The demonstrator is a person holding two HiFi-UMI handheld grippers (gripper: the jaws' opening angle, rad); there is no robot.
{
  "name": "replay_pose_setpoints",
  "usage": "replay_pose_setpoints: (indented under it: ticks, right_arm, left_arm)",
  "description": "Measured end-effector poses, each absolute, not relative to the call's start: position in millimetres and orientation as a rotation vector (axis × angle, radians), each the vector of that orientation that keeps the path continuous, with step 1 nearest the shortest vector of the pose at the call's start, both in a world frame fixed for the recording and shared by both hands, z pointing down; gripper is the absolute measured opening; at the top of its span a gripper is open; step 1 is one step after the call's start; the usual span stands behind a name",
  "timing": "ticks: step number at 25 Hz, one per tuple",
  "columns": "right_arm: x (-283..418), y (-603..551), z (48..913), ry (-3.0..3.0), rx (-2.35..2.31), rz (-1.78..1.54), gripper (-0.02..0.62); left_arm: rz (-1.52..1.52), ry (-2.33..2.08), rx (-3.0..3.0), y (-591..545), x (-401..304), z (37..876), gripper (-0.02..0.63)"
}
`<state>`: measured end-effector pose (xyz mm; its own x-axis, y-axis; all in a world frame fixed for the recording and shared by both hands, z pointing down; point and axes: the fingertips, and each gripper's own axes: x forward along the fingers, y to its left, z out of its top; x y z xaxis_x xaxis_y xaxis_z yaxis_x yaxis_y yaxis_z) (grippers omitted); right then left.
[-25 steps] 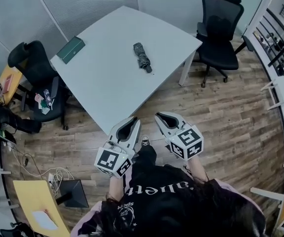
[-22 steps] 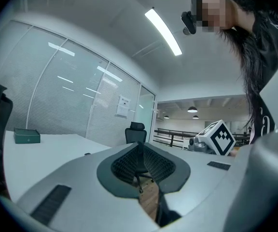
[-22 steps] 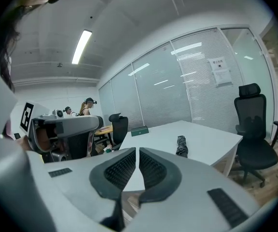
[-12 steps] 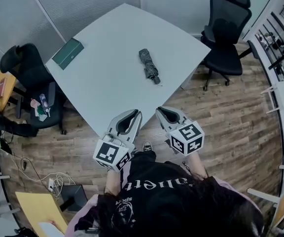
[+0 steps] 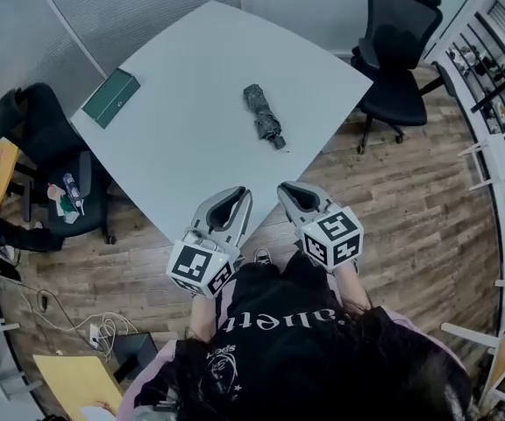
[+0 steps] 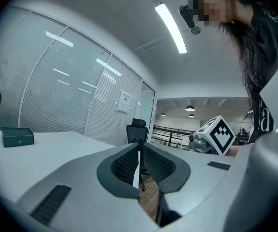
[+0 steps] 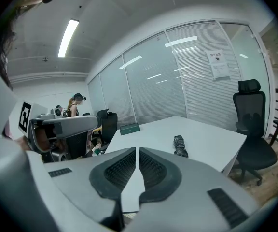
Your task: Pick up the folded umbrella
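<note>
Pose: both tongs are held side by side, low in front of the torso, marker cubes toward the body and tips toward the bench (image 5: 191, 147).
- left tongs (image 5: 240, 194): roughly level, pads closed together with nothing between them, as seen in the left gripper view (image 6: 138, 149).
- right tongs (image 5: 284, 188): tilted slightly down, pads likewise closed on nothing (image 7: 136, 152).

Folded umbrella (image 5: 264, 117): lies flat near the middle of the bench, well apart from both tongs and untouched. It is seen beyond the right tongs in the right gripper view (image 7: 179, 146).

Clearance: the tips are placed close to the bench's near edge in the head view. The bench top between that edge and the umbrella is bare. A green box (image 5: 111, 97) sits near the far left corner, well apart from the umbrella. A black office chair (image 5: 397, 55) stands off the right corner, and a second chair (image 5: 42, 130) stands at the left side. Shelving (image 5: 498, 103) runs along the right wall — open plank floor (image 5: 393, 209) lies between it and the bench.

Materials: the bench is smooth, pale and matte. The umbrella is a dark, crumpled fabric cylinder. The tongs have grey shells with ribbed black pads. The box is flat and rectangular.
</note>
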<state>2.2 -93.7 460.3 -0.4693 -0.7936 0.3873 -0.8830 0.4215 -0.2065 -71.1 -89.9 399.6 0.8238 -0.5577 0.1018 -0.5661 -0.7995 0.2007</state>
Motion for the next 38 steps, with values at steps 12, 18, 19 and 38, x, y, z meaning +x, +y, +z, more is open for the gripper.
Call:
replay_pose_setpoints:
  ticks: [12,18,19,38]
  right_arm:
    - [8,-111,464,-2.454,1.444,0.587,0.034]
    - [15,-144,472,-2.477,1.397,0.605,0.034]
    - [18,-151,473,-2.479,1.392,0.61,0.034]
    - [79,-321,571,-2.341,1.249,0.694,0.037]
  left_arm:
    - [0.089,-0.876,2.76,-101,-63,409,0.051]
    - [0.119,-0.946,2.723,-128,-60,418,0.051]
    - [0.125,-0.958,2.716,-134,-59,420,0.051]
    - [0.211,-1.25,2.515,-228,-53,448,0.051]
